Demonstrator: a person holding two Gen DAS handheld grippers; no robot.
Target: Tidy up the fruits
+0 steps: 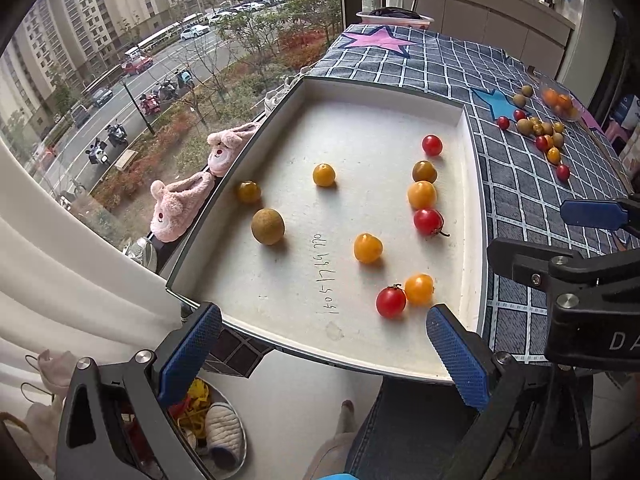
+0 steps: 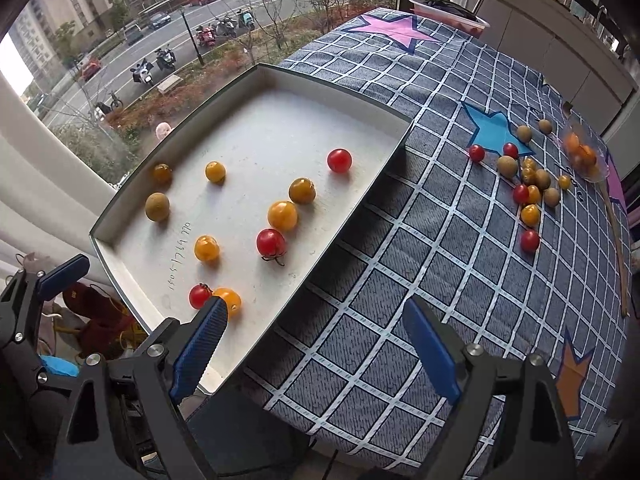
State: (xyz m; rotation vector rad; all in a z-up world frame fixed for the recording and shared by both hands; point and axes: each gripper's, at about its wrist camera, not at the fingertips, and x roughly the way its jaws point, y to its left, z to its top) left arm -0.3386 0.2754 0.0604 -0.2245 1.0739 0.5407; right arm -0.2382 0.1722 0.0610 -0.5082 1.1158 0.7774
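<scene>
Your left gripper [image 1: 320, 354]: jaws wide, empty, at tray's near edge | your right gripper [image 2: 324, 350]: jaws wide, empty | white tray [image 2: 132, 300]: nine cherry tomatoes, one longan [image 1: 267, 226] | loose fruit pile [image 2: 528, 184] remains on checked cloth [image 2: 400, 280]

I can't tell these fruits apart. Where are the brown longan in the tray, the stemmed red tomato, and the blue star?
brown longan [image 1: 267, 226]: left wrist view, its middle.
stemmed red tomato [image 2: 271, 241]: right wrist view, its body.
blue star [image 2: 493, 130]: right wrist view, its centre.
</scene>
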